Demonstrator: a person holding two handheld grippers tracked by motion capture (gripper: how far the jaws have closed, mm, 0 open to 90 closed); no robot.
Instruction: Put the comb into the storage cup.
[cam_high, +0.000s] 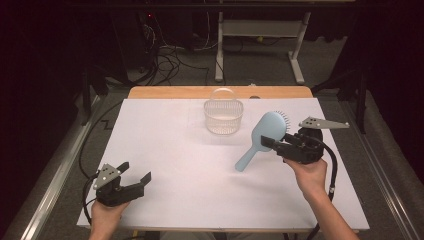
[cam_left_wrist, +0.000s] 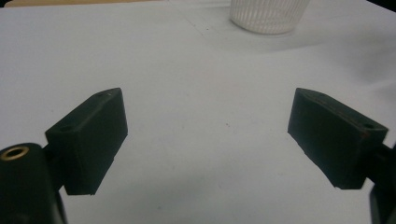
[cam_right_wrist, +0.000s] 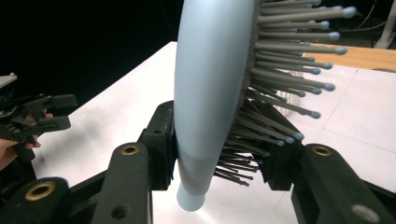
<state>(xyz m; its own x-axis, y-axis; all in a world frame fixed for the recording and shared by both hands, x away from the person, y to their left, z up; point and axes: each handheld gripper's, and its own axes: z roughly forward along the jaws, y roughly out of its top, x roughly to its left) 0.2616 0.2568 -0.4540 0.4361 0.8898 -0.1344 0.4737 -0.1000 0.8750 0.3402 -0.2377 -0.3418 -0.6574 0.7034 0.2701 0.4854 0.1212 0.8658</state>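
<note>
A light blue hairbrush (cam_high: 264, 134) hangs above the white table at the right, its handle slanting down to the left. My right gripper (cam_high: 276, 143) is shut on its head. In the right gripper view the jaws clamp the brush (cam_right_wrist: 205, 93) across its smooth back and its grey bristles. A clear ribbed plastic basket (cam_high: 223, 115) stands at the table's far middle, just left of the brush. My left gripper (cam_high: 135, 171) rests near the front left corner, open, with bare table between its fingers (cam_left_wrist: 91, 140). The basket's base (cam_left_wrist: 268, 16) shows at the top of the left gripper view.
The white sheet (cam_high: 175, 165) covers most of the table; a wooden strip (cam_high: 165, 92) shows along the far edge. Beyond the table lie cables on the floor (cam_high: 170, 60) and a white desk frame (cam_high: 260, 35). Metal rails (cam_high: 55, 175) run along both sides.
</note>
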